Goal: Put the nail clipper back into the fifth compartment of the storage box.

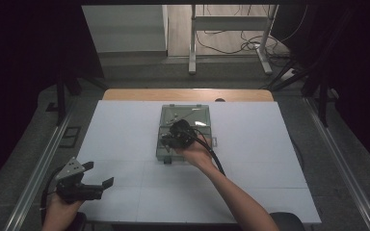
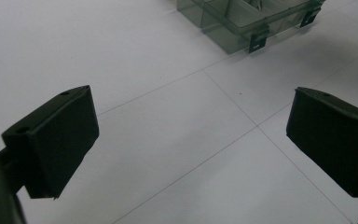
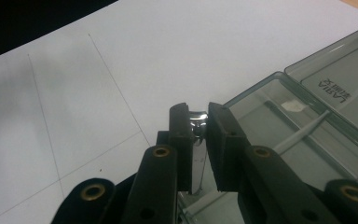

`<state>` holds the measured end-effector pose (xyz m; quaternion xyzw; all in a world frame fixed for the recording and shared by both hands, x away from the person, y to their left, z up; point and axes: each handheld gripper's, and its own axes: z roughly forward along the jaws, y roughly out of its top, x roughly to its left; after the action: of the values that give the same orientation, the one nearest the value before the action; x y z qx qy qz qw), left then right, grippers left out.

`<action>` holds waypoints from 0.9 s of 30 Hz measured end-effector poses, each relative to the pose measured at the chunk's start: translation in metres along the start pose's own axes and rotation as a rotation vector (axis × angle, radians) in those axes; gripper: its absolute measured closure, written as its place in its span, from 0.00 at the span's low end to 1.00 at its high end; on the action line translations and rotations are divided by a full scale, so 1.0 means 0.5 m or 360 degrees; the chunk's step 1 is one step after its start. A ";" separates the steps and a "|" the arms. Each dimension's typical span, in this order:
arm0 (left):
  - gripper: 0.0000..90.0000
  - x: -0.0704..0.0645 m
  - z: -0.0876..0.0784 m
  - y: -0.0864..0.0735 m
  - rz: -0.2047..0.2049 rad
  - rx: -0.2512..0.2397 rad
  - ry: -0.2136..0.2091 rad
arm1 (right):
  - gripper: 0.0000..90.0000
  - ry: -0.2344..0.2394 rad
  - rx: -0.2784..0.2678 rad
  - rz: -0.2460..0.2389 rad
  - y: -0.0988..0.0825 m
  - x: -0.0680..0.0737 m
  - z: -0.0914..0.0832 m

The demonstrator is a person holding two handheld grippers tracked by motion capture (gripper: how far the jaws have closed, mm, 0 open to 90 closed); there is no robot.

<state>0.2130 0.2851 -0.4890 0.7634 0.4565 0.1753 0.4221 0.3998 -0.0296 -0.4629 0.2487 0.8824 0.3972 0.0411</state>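
A clear, grey-tinted plastic compartment box (image 1: 185, 132) is lying open at the middle of the white surface (image 1: 125, 144), its lid folded back toward the far edge. The right claw (image 1: 173, 139) is reaching over the box's left side, and in the right gripper view its jaws are sitting nearly together, pinching a small shiny metal part (image 3: 198, 122) just at the box's rim; what that part is cannot be told at this size. The left claw (image 1: 96, 185) is hovering near the person's corner of the surface, well apart from the box, released, with its jaws spread wide and nothing between them. The box is looking light, stiff and smooth-walled, so it is likely to slide or tip under a one-sided pull; its thin rim or the latch tabs (image 2: 258, 41) on the near edge are offering the surest hold. The metal piece is tiny and slick, and it is probably apt to slip from a loose pinch.
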 end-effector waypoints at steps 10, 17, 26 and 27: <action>0.03 0.001 0.000 0.000 -0.0005 -0.0002 -0.0005 | 0.88 -0.0018 0.0061 0.0007 -0.009 -0.006 0.031; 0.03 0.001 0.000 0.000 -0.0006 -0.0004 -0.0006 | 0.87 -0.0031 0.0118 -0.0014 -0.019 -0.008 0.049; 0.03 0.002 0.000 0.000 -0.0007 0.0000 -0.0007 | 0.66 -0.0031 0.0074 0.0016 -0.018 -0.010 0.035; 0.03 0.002 0.000 0.000 -0.0007 0.0001 -0.0007 | 0.65 -0.0028 0.0078 0.0013 -0.019 -0.010 0.033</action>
<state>0.2134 0.2857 -0.4892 0.7629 0.4573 0.1727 0.4232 0.4048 -0.0259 -0.4815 0.2568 0.8905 0.3735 0.0410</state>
